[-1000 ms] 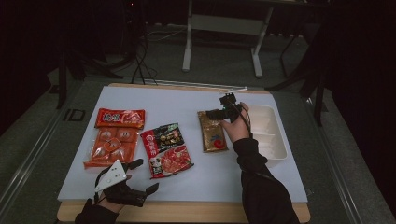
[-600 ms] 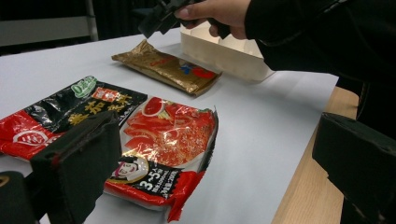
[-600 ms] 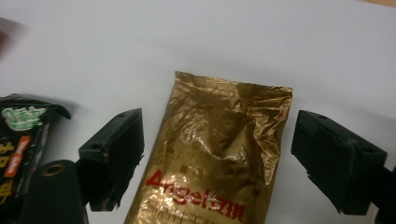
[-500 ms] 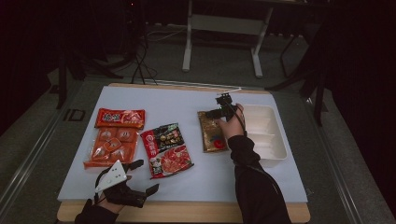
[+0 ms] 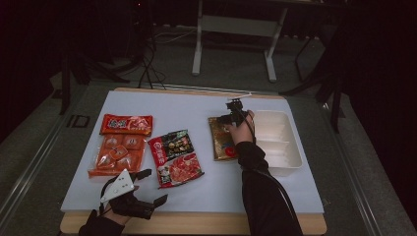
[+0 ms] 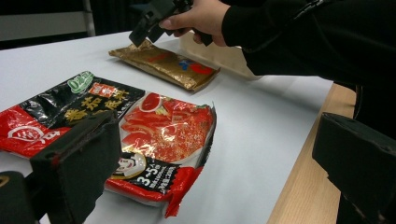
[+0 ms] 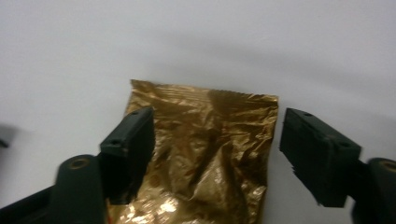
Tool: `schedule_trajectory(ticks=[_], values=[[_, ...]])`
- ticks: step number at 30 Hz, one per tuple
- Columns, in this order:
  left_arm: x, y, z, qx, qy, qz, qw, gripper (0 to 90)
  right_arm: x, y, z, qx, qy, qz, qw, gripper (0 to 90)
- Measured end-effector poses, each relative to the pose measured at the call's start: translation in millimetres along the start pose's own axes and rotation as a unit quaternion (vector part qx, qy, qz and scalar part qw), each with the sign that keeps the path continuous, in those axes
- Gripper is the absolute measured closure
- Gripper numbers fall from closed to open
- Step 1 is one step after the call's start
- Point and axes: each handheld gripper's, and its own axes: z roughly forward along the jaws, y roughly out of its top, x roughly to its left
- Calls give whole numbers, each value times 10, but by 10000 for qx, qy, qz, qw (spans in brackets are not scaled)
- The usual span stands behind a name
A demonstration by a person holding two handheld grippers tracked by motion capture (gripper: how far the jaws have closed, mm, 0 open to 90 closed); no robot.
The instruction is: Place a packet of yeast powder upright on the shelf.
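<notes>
Table (image 5: 206, 105): white top, wood edge.
Tray (image 5: 290, 162): white, right of gold pouch, touching or nearly.
Orange pack (image 5: 118, 155), red-black pack (image 5: 174, 157): left and mid, untouched.
Gold pouch (image 7: 205, 158): flat on table, far end betw. jaws of right gripper (image 7: 217, 149).
Right gripper: jaws just closing, pads not yet on foil.
Left gripper (image 6: 215, 158): wide, idle, near front edge.
Risk: foil slick and crinkly; shallow pinch at far edge prob. slips or pouch just slides.

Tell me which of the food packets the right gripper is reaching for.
The gold foil packet, rightmost of the four, beside the white tray; the right gripper straddles its far end, jaws open. The others are red or orange.
</notes>
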Motion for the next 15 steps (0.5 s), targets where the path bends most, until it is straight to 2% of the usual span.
schedule_trajectory(ticks=[2, 6, 9, 11, 12, 14, 15], values=[[3, -3, 0, 1, -3, -8, 10000, 20, -7, -3, 31, 33, 23, -4, 10000, 323], [10, -6, 4, 25, 0, -25, 10000, 20, -20, -20, 93, 187, 23, 16, 9998, 367], [12, -10, 8, 45, 10, -33, 10000, 20, -42, -43, 120, 265, 122, 132, 9995, 469], [12, -10, 8, 32, 9, -37, 10000, 20, -50, -48, 123, 270, 170, 137, 9994, 499], [13, -10, 9, 39, 9, -33, 10000, 20, -64, -50, 112, 300, 220, 197, 9991, 686], [14, -11, 12, 49, 6, -53, 10000, 20, -44, -41, 110, 352, 104, 61, 9993, 805], [12, -11, 12, 46, 2, -51, 10000, 20, -22, -36, 109, 414, -39, -124, 9991, 830]])
